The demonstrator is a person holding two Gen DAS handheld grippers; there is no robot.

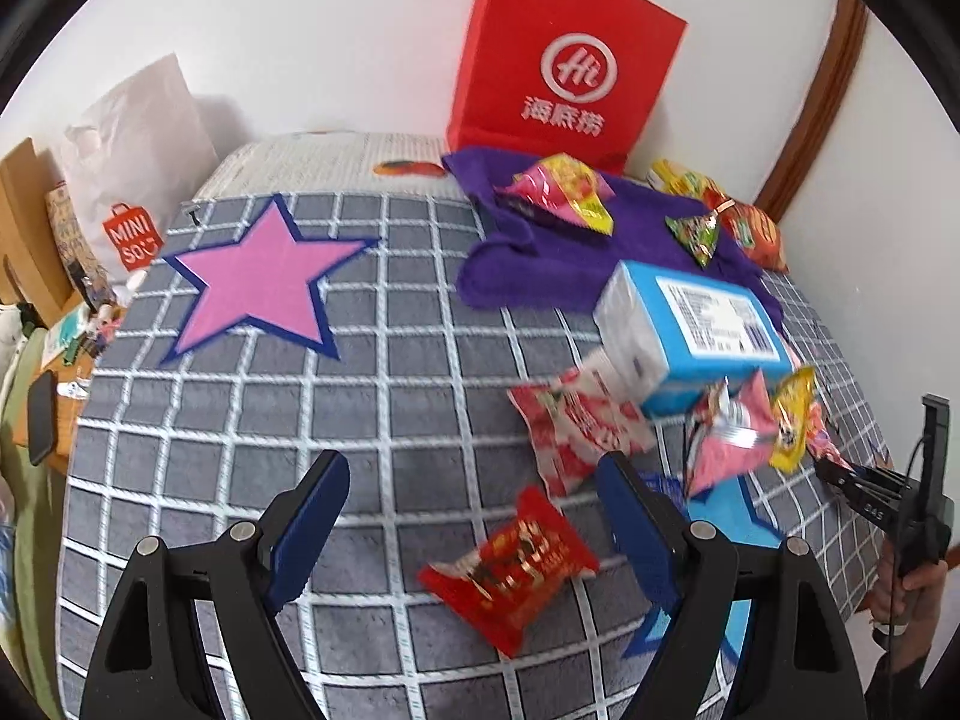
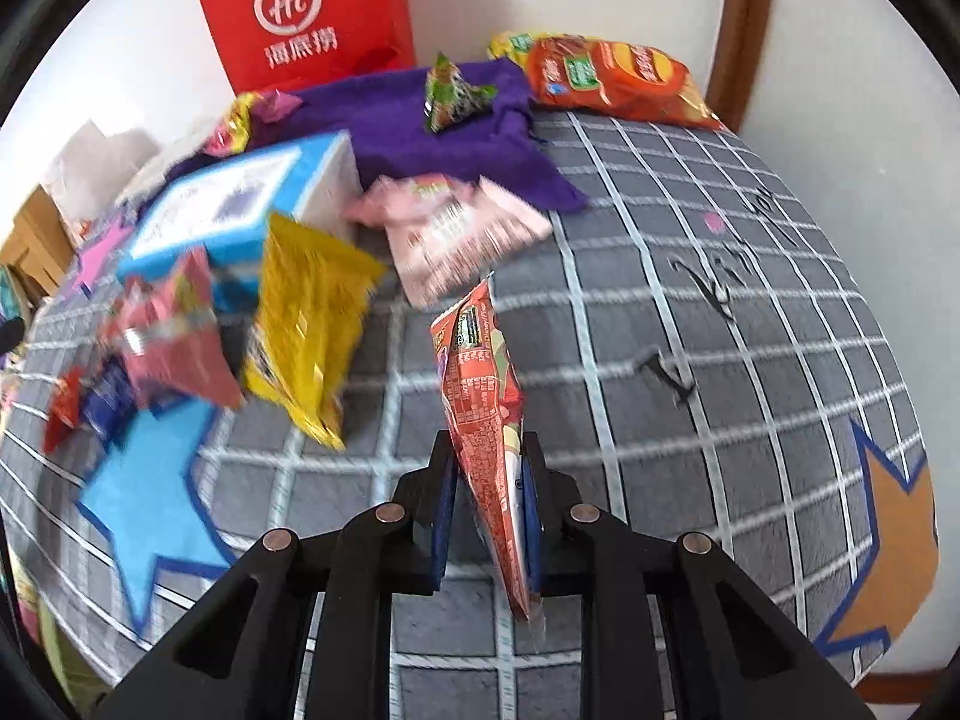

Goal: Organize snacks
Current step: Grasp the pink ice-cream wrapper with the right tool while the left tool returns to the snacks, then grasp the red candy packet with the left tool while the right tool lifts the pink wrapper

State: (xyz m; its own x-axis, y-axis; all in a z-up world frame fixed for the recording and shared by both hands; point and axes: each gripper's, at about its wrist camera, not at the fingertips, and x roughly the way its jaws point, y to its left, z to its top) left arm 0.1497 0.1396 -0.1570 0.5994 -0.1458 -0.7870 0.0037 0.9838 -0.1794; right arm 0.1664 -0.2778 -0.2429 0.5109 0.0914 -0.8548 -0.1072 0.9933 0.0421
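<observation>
My left gripper is open and empty above the grey checked mat. A red snack packet lies between and just beyond its fingers. A red-and-white packet, a pink packet and a yellow packet lie to the right by a blue box. My right gripper is shut on a red-orange snack packet, held edge-up above the mat. In the right wrist view, yellow, pink-red and pale pink packets lie ahead on the left.
A red paper bag stands against the wall behind a purple cloth with more snacks on it. An orange chip bag lies at the far corner. Pink, blue and orange stars mark the mat. A cluttered side table stands left.
</observation>
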